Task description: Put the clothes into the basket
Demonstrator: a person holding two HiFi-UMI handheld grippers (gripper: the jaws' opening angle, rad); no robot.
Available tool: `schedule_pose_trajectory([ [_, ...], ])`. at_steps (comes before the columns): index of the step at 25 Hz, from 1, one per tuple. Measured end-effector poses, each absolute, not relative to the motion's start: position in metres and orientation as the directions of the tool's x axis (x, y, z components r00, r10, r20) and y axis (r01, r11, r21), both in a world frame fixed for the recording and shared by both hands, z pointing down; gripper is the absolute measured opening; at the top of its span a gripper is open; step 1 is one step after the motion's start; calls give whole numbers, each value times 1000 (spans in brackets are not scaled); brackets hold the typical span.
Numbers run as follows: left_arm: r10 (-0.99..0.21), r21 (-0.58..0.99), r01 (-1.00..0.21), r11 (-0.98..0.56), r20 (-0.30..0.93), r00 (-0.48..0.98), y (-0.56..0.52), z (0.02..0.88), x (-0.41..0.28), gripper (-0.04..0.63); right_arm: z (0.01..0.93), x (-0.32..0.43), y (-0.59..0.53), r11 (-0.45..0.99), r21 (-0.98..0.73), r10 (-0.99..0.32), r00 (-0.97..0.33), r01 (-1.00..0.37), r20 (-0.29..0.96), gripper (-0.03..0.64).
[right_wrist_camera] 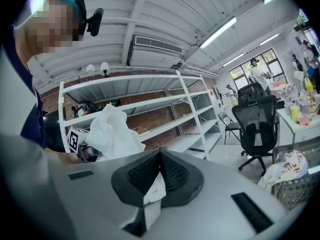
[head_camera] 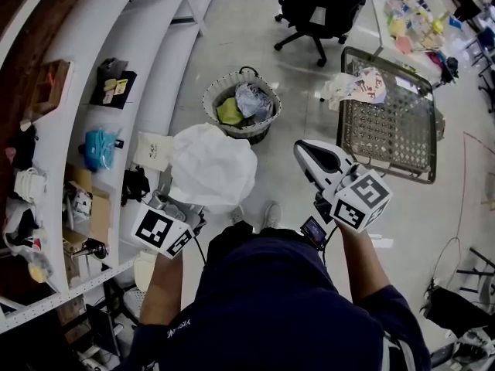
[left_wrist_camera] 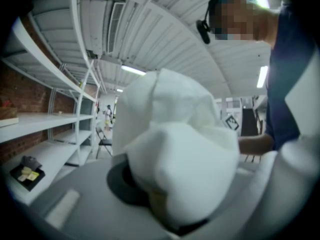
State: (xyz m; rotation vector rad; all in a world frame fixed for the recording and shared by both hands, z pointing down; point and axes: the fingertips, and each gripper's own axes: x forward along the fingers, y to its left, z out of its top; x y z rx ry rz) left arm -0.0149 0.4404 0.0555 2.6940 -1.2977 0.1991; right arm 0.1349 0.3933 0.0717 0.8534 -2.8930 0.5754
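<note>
A white garment (head_camera: 213,165) bulges from my left gripper (head_camera: 173,201), whose jaws are shut on it; in the left gripper view the cloth (left_wrist_camera: 175,154) fills the space over the pads. The round woven basket (head_camera: 213,99) stands on the floor ahead and holds a green piece (head_camera: 229,112) and a grey-blue piece (head_camera: 255,100). My right gripper (head_camera: 308,151) is raised at the right, apart from the garment. Its ribbed pads (right_wrist_camera: 172,173) meet, with only a small white tag showing below them. A patterned garment (head_camera: 365,85) lies on a wire rack (head_camera: 390,130).
White shelving (head_camera: 93,137) with small items runs along the left. A black office chair (head_camera: 321,6) stands behind the basket. A table with bottles and clutter (head_camera: 418,22) is at the far right.
</note>
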Motion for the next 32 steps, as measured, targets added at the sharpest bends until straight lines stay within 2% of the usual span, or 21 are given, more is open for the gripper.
schedule_pose_trajectory([
  [11,-812,20,-828,-560,186,553,435,39,-27,135,71,154,388,788,-359,-480,-865,-499,147,7],
  [18,-816,32,-832,-554,173,551,407,43,-44,137,80,147,366,781,-365,-477,-861,-507,177,7],
  [32,-760,116,-779,-616,173,627,288,77,-127,135,94,32,259,763,-353,-486,-840,-542,239,7],
])
